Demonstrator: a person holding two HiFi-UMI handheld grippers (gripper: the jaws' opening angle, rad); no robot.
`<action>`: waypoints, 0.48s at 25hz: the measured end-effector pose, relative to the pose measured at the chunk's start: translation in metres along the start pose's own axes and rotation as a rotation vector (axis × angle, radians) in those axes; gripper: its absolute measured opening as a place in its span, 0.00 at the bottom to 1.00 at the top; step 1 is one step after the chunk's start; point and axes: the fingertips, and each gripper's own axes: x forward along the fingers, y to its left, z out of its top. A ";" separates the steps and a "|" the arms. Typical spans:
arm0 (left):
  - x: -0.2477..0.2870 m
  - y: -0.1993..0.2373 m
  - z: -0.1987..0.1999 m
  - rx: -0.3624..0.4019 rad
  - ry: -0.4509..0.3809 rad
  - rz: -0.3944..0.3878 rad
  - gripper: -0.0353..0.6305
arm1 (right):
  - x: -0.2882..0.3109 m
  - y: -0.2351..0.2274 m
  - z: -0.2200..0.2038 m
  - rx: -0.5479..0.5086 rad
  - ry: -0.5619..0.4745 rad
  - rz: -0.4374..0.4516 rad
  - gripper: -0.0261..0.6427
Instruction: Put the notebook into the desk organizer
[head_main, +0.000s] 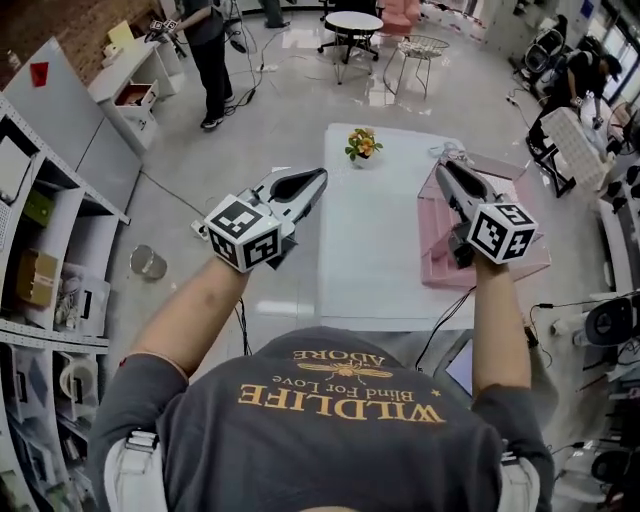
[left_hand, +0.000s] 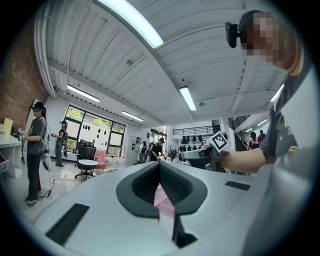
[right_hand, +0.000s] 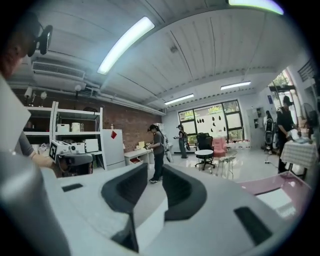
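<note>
Probable notebook (right_hand: 272, 199) on pink tray (head_main: 440, 268), table's (head_main: 370, 250) right edge.
Only a flat white patch shows; identity unconfirmed. Judged light, stiff-covered, flexing at corners: take it by the spine edge. The left claw (head_main: 320, 178) is closed on nothing; the right claw (head_main: 445, 170) narrowly parted, empty.

The floor (head_main: 270, 120) was pale grey and glossy, with a white counter (head_main: 380, 250) standing in the open and white open shelving (head_main: 75, 215) along the left side, near a red brick wall (head_main: 60, 30). A round table (head_main: 354, 20), a dark office chair (right_hand: 202, 142) and a pink armchair (head_main: 400, 12) stood at the far end before large windows (right_hand: 212, 120). Long strip lights (right_hand: 125, 42) ran across a white panelled ceiling (right_hand: 200, 55).
</note>
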 end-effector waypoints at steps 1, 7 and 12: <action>-0.016 0.003 0.002 -0.003 -0.007 0.014 0.05 | 0.003 0.015 -0.003 -0.002 -0.006 0.016 0.17; -0.090 0.016 -0.001 -0.022 -0.034 0.096 0.05 | 0.007 0.077 -0.027 0.012 -0.043 0.081 0.08; -0.130 0.013 -0.003 -0.032 -0.055 0.128 0.05 | 0.004 0.111 -0.051 0.017 -0.057 0.096 0.04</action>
